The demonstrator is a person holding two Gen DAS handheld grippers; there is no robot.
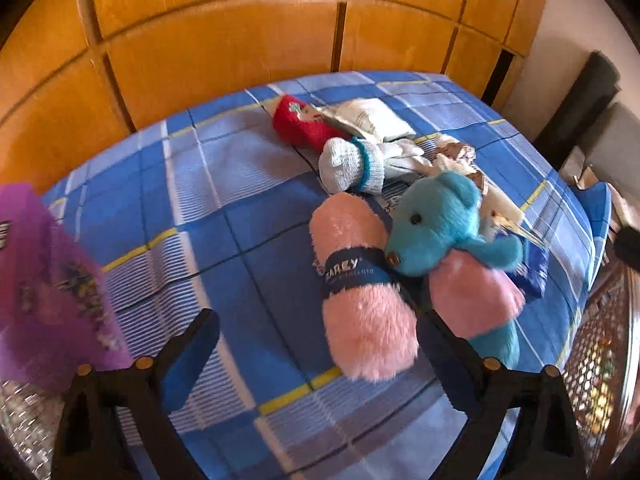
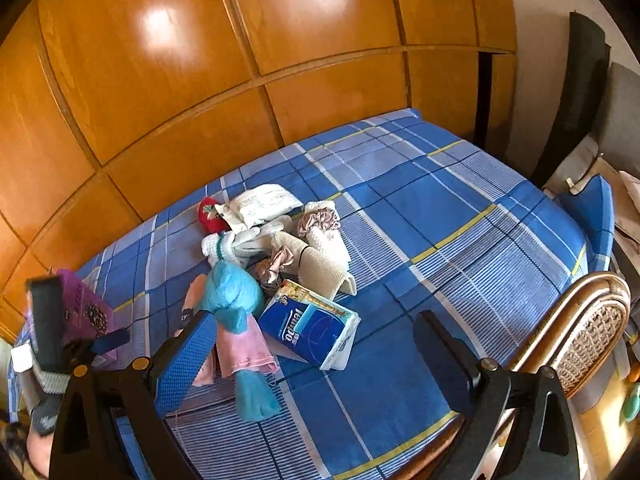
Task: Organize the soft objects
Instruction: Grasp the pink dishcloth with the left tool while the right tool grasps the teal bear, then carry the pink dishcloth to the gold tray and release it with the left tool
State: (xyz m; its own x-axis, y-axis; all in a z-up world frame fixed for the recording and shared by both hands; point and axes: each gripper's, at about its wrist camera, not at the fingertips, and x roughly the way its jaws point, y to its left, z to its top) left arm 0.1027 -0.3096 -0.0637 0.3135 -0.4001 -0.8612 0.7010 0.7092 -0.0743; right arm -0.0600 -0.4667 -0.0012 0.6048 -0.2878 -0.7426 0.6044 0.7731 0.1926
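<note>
A heap of soft things lies on the blue checked bedspread [image 1: 224,240]. My left gripper [image 1: 316,340] is open, low over the bed. A fluffy pink roll with a dark band [image 1: 360,304] lies between its fingers, close to the right one, and no pad presses on it. Beside the roll lies a blue teddy bear [image 1: 436,228] in a pink dress. Behind them are a white sock roll [image 1: 352,164] and a red sock [image 1: 304,124]. My right gripper [image 2: 316,356] is open and holds nothing. It hovers near the teddy [image 2: 236,292] and a blue tissue pack [image 2: 312,332].
A purple box [image 1: 52,288] stands at the bed's left edge. One blue finger [image 2: 114,339] of the left gripper shows in the right wrist view. A wooden panelled wardrobe [image 2: 240,80] backs the bed. A rattan chair [image 2: 580,320] stands at the right.
</note>
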